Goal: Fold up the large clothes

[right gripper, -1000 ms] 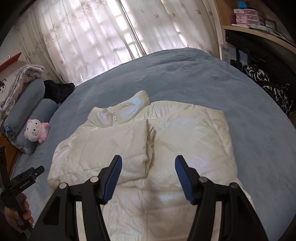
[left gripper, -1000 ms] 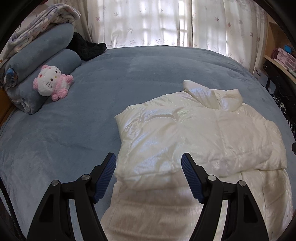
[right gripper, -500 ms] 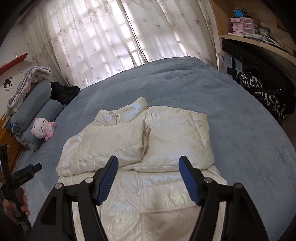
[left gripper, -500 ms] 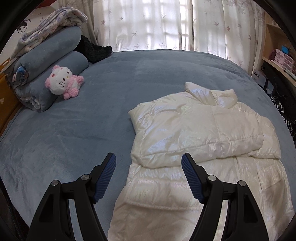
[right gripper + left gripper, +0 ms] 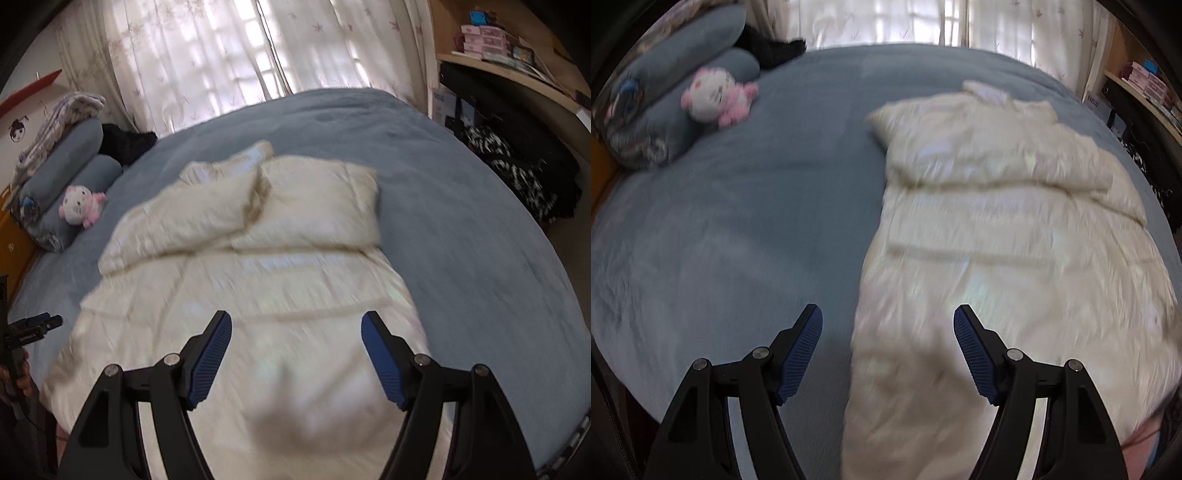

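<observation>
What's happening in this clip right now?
A person is folding a white puffer jacket spread on a blue bed, one tool in each hand. Both sleeves already lie folded across the chest. The left tool and the right tool are open and empty above the jacket's lower half, the left one at its edge; the right's jaws have just been opening. The bottom fold is not yet made.

My left wrist camera looks steeply down over the bed's (image 5: 738,221) near edge from its left side; my right one faces the same way from further right, near the jacket's (image 5: 258,314) hem. Both share the jacket, pillows (image 5: 683,74) and curtains (image 5: 203,55)
</observation>
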### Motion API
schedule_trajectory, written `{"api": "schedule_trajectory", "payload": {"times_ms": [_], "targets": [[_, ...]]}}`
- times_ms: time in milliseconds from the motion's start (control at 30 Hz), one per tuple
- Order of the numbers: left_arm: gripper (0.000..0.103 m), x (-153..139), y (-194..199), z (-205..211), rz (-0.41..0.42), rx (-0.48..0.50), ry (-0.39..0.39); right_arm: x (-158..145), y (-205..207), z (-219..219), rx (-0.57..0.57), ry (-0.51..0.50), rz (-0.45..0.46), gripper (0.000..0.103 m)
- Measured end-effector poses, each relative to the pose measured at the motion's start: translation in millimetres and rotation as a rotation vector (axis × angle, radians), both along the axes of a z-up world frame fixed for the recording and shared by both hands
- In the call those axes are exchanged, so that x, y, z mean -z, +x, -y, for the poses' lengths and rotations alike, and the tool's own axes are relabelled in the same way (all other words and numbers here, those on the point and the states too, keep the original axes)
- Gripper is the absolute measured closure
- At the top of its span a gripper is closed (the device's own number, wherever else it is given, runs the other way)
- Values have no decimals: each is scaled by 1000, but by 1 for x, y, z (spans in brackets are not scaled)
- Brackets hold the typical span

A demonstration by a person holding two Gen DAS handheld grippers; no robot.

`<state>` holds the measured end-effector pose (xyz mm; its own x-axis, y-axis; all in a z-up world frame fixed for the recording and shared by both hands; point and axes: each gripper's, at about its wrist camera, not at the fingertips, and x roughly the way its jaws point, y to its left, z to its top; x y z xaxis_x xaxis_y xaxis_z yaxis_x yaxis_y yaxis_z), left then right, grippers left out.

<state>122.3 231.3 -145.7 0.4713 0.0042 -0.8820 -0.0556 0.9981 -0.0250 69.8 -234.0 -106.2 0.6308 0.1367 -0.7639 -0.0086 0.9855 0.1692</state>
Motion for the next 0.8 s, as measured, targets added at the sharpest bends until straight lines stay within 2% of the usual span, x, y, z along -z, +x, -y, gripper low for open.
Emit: {"api": "schedule_trajectory", "payload": {"times_ms": [167, 400, 600, 800], "targets": [[31, 17, -34, -20, -55, 0, -91, 19, -31, 39, 76, 2, -67, 30], [31, 34, -65, -32, -96, -4, -190, 50, -68, 83, 165, 115, -155, 30], [29, 45, -75, -47, -103, -56, -319, 70, -83, 83, 124, 242, -207, 30], [25, 55, -80, -50, -91, -50, -379, 79, -87, 73, 92, 320, -203, 30]]}}
